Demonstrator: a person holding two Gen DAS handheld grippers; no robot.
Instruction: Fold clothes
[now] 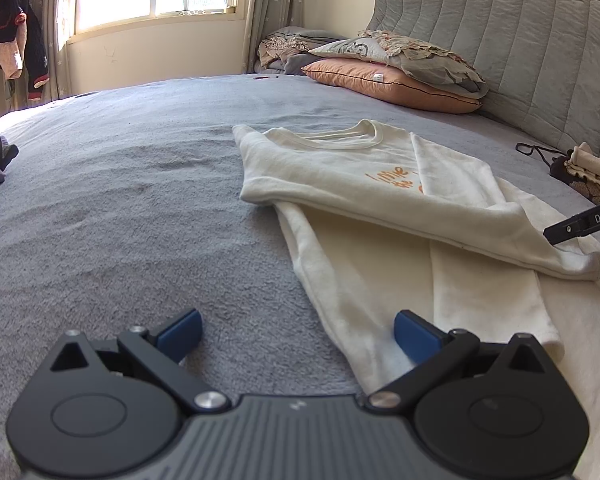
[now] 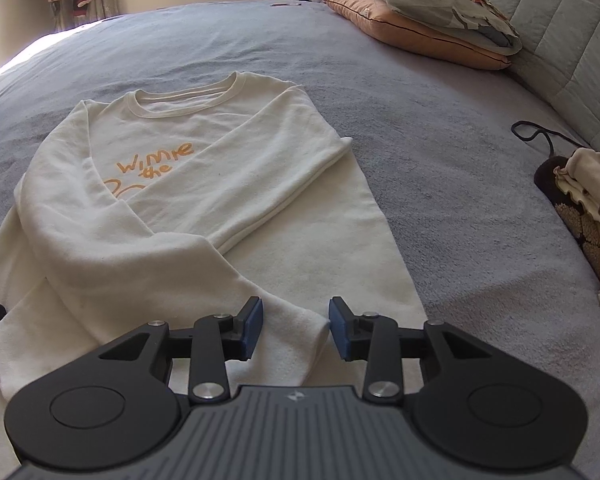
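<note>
Sweatshirt [image 2: 204, 200]: cream, soft and light, spread on the grey bed [image 2: 440, 160] ahead of both tools, both sleeves crossed over the chest

Left sleeve cuff [image 2: 300, 336]: lies between the pads of the right hand-held gripper [image 2: 295, 330], jaws parted, not pressing on it

Left hand-held gripper [image 1: 296, 338]: jaws wide apart, empty, hem [image 1: 380, 360] just under its right pad

Handling: limp fleece, likely sags and slides; judged not fragile

Where to take hold: probably the hem corners nearest each hand-held gripper, pinching both layers, then carry them toward the collar [image 2: 184, 98]
</note>
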